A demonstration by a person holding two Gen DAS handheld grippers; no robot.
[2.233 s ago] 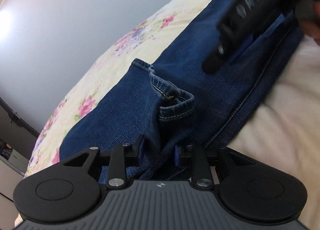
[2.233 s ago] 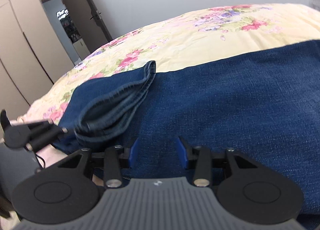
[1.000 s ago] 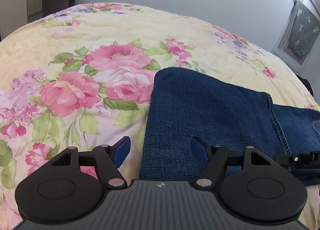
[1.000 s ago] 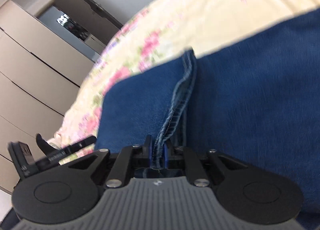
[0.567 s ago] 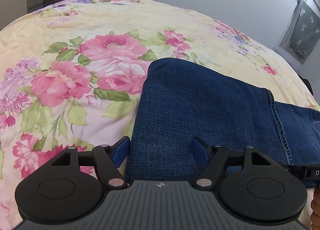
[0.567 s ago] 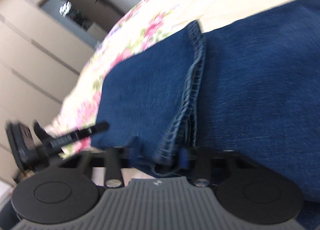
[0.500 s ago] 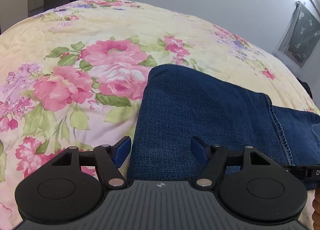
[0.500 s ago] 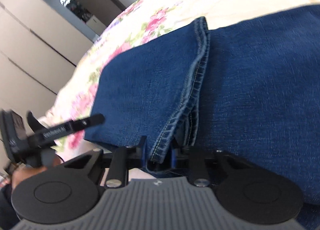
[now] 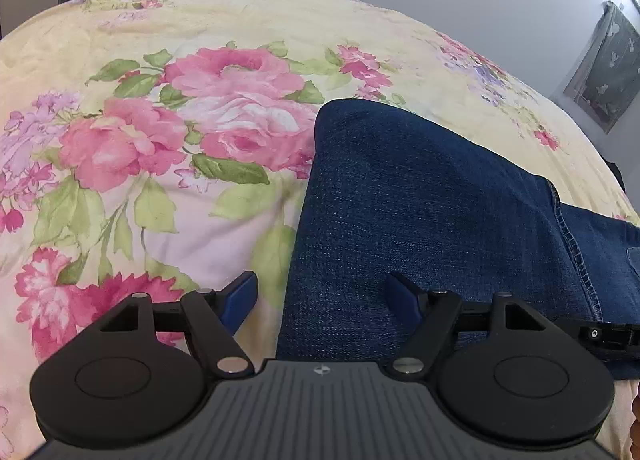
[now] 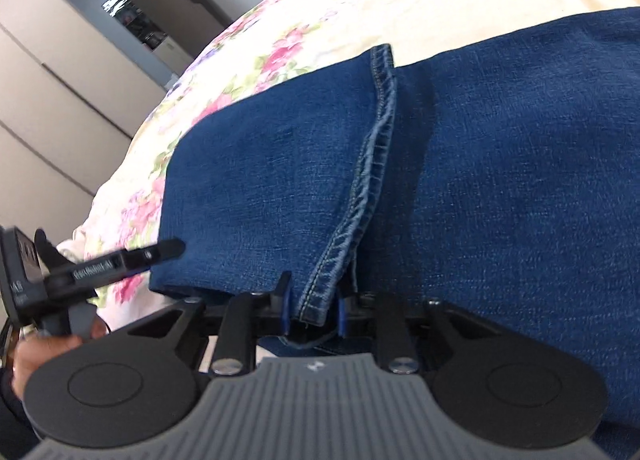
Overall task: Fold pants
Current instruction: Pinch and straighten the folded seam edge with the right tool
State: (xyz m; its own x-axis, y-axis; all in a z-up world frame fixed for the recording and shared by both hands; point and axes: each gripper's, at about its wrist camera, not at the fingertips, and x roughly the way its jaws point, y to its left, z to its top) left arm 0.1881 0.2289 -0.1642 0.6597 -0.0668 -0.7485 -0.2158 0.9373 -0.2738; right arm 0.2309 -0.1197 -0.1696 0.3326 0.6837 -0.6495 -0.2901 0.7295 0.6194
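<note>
Your floral bed carries the folded blue pants — they lie flat across it. Your left tool is spreading wider, straddling the folded edge without pressing it. Your right tool pinches the stitched hem — both pads against denim.

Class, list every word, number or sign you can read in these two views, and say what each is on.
White lettering on a finger of the left gripper (jaws opening, jeans edge between them): too blurred to read.
Marks on its body: too blurred.
Nothing else readable.
</note>
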